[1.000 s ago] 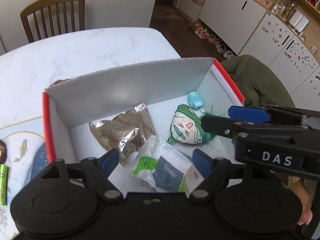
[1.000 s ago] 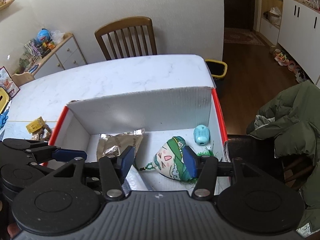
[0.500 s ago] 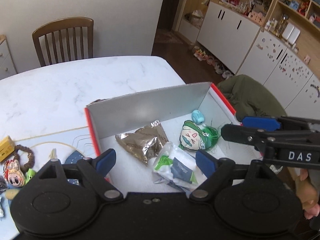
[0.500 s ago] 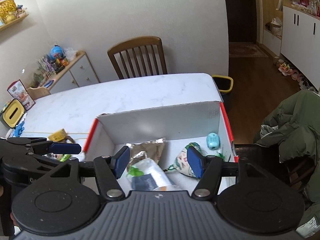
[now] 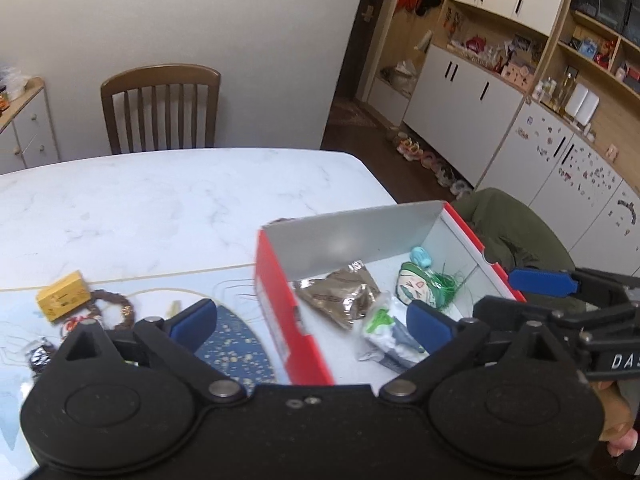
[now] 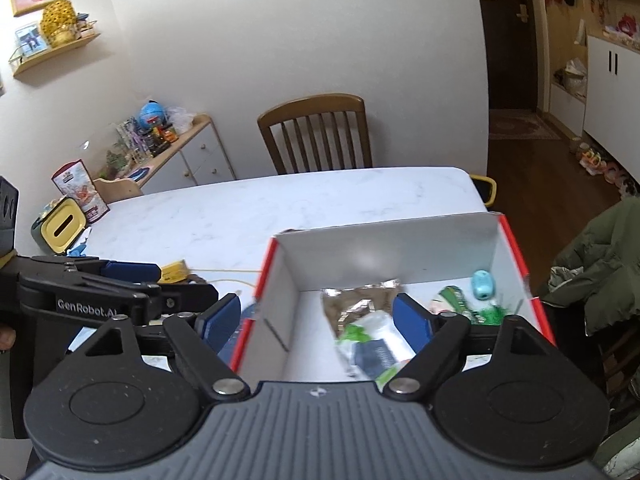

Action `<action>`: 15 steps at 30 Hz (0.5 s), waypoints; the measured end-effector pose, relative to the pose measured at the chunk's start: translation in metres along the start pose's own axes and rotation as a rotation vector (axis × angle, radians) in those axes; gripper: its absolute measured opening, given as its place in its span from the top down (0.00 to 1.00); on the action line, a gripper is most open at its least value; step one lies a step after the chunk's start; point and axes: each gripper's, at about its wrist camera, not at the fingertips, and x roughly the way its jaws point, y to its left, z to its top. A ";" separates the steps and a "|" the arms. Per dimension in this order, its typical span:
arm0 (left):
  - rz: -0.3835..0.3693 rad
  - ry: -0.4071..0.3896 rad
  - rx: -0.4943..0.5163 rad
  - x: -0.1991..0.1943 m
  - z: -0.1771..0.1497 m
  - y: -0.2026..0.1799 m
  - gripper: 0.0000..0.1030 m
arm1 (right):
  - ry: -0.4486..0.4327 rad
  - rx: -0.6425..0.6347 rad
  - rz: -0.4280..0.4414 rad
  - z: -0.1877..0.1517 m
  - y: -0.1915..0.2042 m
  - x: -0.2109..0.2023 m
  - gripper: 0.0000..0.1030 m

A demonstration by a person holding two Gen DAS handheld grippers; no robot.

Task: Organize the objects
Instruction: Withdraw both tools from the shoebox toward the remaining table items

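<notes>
A red box [image 5: 276, 312] with a white inside stands on the marble table [image 5: 160, 200]. In it lie a crumpled foil packet [image 5: 340, 296], a white and green packet [image 5: 384, 332], a green plush face [image 5: 416, 286] and a small light-blue item [image 5: 422, 256]. My left gripper [image 5: 312, 322] hangs open and empty above the box's left wall. My right gripper [image 6: 316, 318] is open and empty too, raised over the near side of the box [image 6: 516, 248]. The foil packet [image 6: 360, 300] and white packet [image 6: 372, 340] show between its fingers, well below them.
Left of the box, a yellow carton [image 5: 62, 296], a bead bracelet [image 5: 112, 304] and other small items lie on a light mat with a speckled blue patch [image 5: 232, 344]. A wooden chair [image 5: 160, 108] stands behind the table. A green jacket [image 6: 600, 264] hangs at the right.
Both grippers have risen and drawn back from the box. The left one has swung left, leaving the white packet lying inside. More of the table shows now.
</notes>
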 end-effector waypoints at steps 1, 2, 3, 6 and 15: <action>-0.002 -0.002 -0.004 -0.004 -0.001 0.006 0.01 | -0.004 -0.009 -0.002 -0.001 0.007 0.000 0.19; -0.001 -0.004 -0.005 -0.007 -0.002 0.011 0.01 | -0.010 -0.021 -0.008 -0.003 0.014 0.000 0.19; 0.001 -0.005 -0.004 -0.010 -0.004 0.015 0.01 | -0.018 -0.038 -0.017 -0.005 0.022 0.000 0.19; 0.010 -0.013 0.010 -0.020 -0.009 0.030 0.00 | -0.033 -0.078 -0.029 -0.009 0.044 0.002 0.17; 0.081 -0.068 0.053 -0.041 -0.025 0.080 0.00 | -0.030 -0.087 -0.019 -0.020 0.099 0.019 0.14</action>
